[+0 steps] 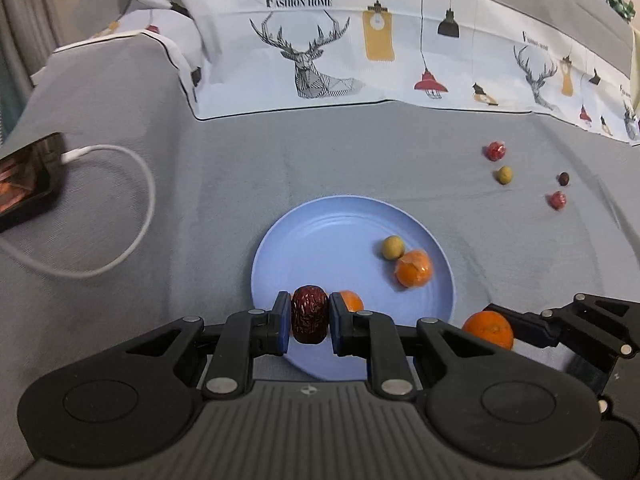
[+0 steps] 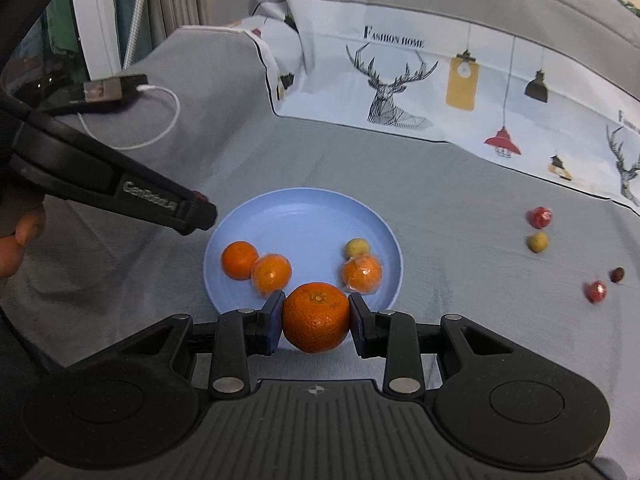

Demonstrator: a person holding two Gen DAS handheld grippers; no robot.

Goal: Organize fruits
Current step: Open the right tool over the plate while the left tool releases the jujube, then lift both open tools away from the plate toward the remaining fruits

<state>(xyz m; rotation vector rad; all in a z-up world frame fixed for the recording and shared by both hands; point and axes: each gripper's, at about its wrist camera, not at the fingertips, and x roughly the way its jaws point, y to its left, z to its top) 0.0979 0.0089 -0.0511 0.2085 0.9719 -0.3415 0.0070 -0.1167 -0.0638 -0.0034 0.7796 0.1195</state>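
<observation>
A light blue plate (image 1: 320, 240) lies on a grey cloth; it also shows in the right wrist view (image 2: 304, 216). My left gripper (image 1: 309, 316) is shut on a dark red wrinkled date (image 1: 309, 314) above the plate's near edge. My right gripper (image 2: 316, 318) is shut on a large orange (image 2: 316, 316) at the plate's near rim; the orange also shows in the left wrist view (image 1: 489, 329). On the plate lie a bare orange (image 2: 239, 259), two wrapped oranges (image 2: 271, 274) (image 2: 363, 274) and a small yellow-green fruit (image 2: 357, 247).
Loose on the cloth at the right lie two red wrapped fruits (image 2: 541, 217) (image 2: 596, 291), a yellow-green fruit (image 2: 537, 242) and a small dark date (image 2: 617, 275). A phone (image 1: 24, 180) with a white cable (image 1: 136, 208) lies at the left. A printed cushion (image 1: 360, 48) stands behind.
</observation>
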